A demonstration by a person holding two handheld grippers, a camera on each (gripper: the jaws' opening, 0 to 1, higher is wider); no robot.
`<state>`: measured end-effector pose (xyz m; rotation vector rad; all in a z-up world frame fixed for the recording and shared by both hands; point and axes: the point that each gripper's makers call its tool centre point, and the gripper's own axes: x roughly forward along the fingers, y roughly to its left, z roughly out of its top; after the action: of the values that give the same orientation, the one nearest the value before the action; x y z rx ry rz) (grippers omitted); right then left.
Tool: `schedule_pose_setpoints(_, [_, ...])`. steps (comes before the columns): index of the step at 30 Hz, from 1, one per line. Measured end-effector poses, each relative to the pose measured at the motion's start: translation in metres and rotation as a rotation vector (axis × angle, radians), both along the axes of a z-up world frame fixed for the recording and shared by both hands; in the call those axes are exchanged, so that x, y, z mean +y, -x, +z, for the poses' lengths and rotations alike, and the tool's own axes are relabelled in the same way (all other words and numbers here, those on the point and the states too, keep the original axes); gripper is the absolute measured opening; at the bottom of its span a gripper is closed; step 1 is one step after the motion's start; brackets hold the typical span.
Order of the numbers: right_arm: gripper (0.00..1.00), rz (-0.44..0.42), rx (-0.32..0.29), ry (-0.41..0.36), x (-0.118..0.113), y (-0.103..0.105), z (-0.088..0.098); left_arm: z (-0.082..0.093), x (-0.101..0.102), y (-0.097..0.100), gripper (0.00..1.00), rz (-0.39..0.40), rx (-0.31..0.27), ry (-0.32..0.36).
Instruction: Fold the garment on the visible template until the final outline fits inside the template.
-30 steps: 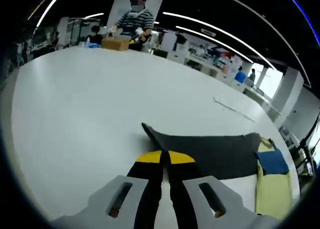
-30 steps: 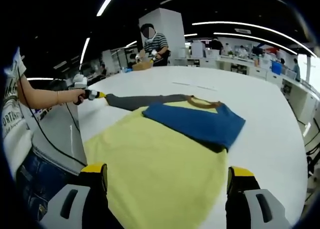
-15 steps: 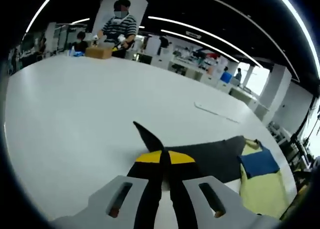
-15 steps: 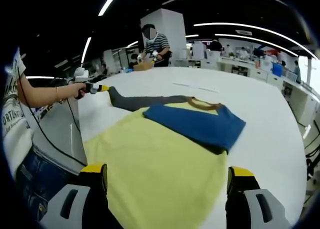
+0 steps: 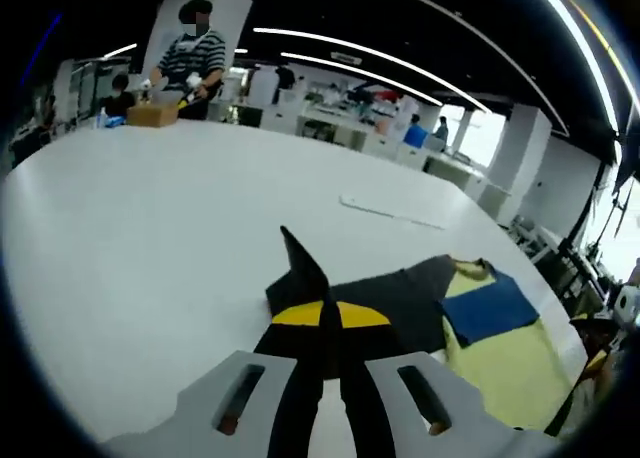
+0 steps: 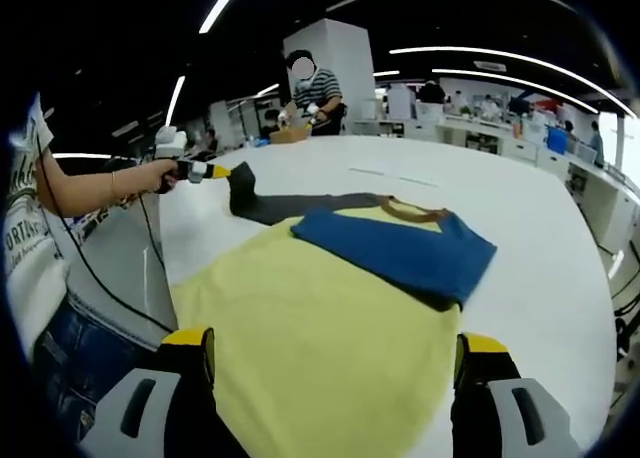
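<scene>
A yellow T-shirt lies flat on the white table, its blue sleeve folded across the chest. Its dark grey sleeve stretches toward the far left. My left gripper is shut on the grey sleeve's cuff, which stands lifted above the table; the same gripper appears in the right gripper view, held by a hand. My right gripper stands open over the shirt's yellow hem, holding nothing. In the left gripper view the yellow body and blue sleeve lie to the right.
A person in a striped shirt works at a cardboard box at the table's far end. A thin white strip lies on the table beyond the shirt. Desks and shelves line the room behind. A cable hangs near the table's left edge.
My left gripper has carried the grey cuff up and inward toward the shirt's body, so the sleeve now bunches and shortens. The right gripper has not moved.
</scene>
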<state>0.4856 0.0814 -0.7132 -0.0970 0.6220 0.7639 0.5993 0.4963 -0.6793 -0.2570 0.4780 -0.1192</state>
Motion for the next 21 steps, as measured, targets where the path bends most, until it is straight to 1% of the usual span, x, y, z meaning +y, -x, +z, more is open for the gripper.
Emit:
schedule_pose_setpoints(3, [0.99, 0.004, 0.002, 0.004, 0.002, 0.000, -0.001, 0.004, -0.015, -0.006, 0.01, -0.038, -0.012, 0.011])
schedule_pose_setpoints(5, [0.99, 0.005, 0.000, 0.004, 0.002, 0.000, -0.001, 0.004, -0.025, -0.008, 0.01, -0.061, -0.003, 0.032])
schedule_pose_setpoints(8, [0.99, 0.009, -0.001, -0.001, 0.005, 0.001, -0.001, 0.004, -0.039, -0.015, 0.01, -0.093, -0.009, 0.034])
schedule_pose_setpoints(15, [0.99, 0.013, -0.004, -0.004, 0.007, 0.001, 0.001, 0.005, -0.068, -0.024, 0.01, -0.151, -0.010, 0.061])
schedule_pose_setpoints(21, [0.99, 0.010, -0.007, -0.005, 0.006, 0.001, 0.002, 0.011, -0.093, -0.031, 0.01, -0.196, -0.025, 0.071])
